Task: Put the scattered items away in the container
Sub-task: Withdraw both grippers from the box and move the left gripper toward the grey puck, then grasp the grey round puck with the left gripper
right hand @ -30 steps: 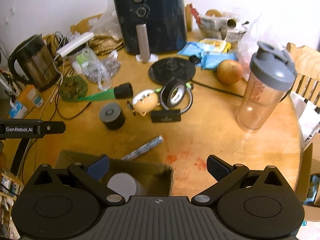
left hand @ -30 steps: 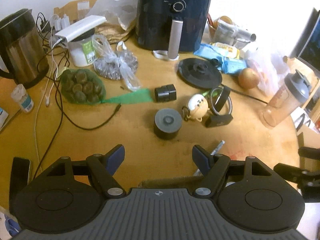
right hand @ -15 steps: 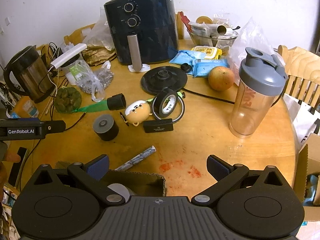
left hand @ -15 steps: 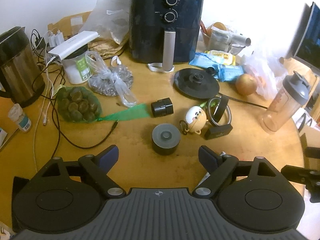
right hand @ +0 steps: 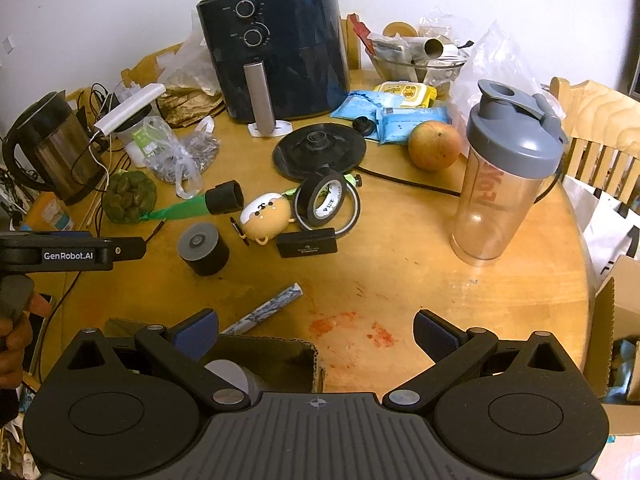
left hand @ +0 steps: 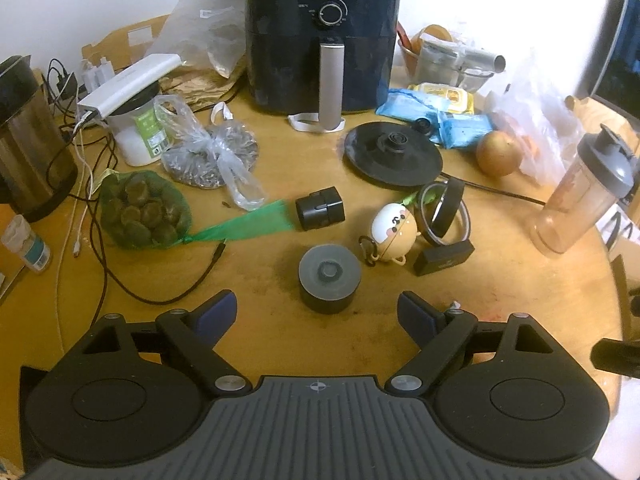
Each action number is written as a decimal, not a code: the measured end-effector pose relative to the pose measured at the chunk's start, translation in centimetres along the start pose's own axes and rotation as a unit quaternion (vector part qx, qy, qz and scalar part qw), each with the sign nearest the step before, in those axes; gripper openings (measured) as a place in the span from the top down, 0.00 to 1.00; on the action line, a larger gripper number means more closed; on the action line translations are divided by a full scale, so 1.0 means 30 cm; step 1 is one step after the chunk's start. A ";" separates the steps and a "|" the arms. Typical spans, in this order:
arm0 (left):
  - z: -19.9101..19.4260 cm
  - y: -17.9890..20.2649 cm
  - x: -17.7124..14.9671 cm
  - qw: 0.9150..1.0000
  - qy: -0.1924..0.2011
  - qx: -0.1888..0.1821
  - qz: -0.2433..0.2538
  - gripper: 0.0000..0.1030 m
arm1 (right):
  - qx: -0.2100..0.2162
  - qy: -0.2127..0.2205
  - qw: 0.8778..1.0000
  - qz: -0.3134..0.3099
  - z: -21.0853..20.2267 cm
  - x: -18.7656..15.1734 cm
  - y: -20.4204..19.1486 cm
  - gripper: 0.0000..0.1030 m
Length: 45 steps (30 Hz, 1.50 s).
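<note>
Canister (left hand: pixel 329 277) before wide left gripper (left hand: pixel 316 312)

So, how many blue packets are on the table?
2. One blue packet lies right of the air fryer, by the yellow pack. The other packet lies just in front, beside the apple. More may hide under the clutter.

Both tools match: the left gripper (left hand: pixel 316 312) and right gripper (right hand: pixel 316 330) have black linkage arms, silver pivot screws, blue finger pads and a ribbed grey body with a crosshair mark. The left gripper's side reads "GenRobot.AI" in white.
</note>
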<state>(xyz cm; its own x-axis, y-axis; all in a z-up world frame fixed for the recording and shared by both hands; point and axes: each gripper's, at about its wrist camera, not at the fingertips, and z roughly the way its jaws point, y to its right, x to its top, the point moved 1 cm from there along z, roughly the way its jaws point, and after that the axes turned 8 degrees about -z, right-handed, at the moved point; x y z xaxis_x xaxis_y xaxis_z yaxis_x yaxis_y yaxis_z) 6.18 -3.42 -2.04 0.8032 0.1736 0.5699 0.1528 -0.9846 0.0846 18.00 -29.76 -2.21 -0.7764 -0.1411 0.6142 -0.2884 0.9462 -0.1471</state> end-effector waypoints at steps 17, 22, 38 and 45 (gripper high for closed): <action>0.154 0.001 0.035 1.000 -0.029 0.000 0.005 0.14 | 0.002 -0.018 1.000 0.004 0.015 -0.018 0.064 0.00; 0.206 0.001 0.048 0.999 -0.037 0.001 0.003 0.14 | 0.005 -0.024 1.000 0.000 0.016 -0.022 0.079 0.00; 0.371 0.012 0.064 0.998 -0.069 0.006 0.008 0.14 | 0.000 -0.038 0.999 0.004 0.014 -0.043 0.121 0.00; 0.410 0.020 0.059 0.996 -0.084 0.010 0.013 0.15 | 0.000 -0.043 0.999 0.006 0.013 -0.051 0.140 0.00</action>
<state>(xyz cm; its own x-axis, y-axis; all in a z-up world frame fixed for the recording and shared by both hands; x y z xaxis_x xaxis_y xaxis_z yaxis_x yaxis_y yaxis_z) 14.78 -3.48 -11.04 0.8916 0.1503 0.4271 0.1411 -0.9886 0.0535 17.76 -25.67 -4.09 -0.8254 -0.1551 0.5428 -0.2790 0.9479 -0.1534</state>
